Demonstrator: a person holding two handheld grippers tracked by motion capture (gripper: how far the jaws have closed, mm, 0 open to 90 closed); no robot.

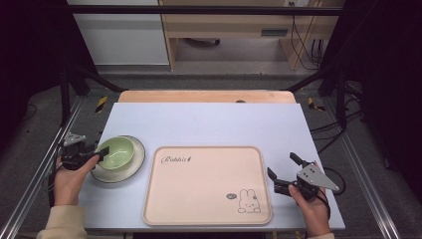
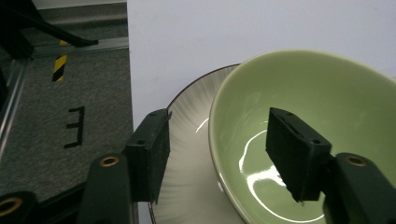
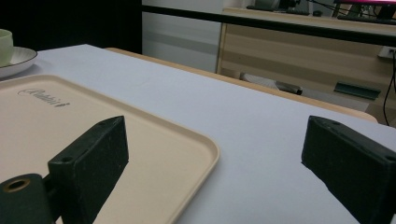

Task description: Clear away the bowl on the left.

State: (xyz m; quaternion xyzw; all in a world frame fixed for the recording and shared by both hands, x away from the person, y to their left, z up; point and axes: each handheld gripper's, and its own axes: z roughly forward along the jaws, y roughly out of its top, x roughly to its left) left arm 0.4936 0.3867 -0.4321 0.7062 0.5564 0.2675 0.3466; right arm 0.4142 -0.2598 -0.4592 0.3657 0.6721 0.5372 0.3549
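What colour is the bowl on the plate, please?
Pale green, clearest in the left gripper view: bowl on the plate.

We read one word, "Rabbit", in dark cursive script on the far left part of the beige rounded plastic tray (image 1: pixel 206 185); a small mark follows it that we cannot make out. Near its right corner, a small dark oval stamp beside a rabbit drawing is too small to read.
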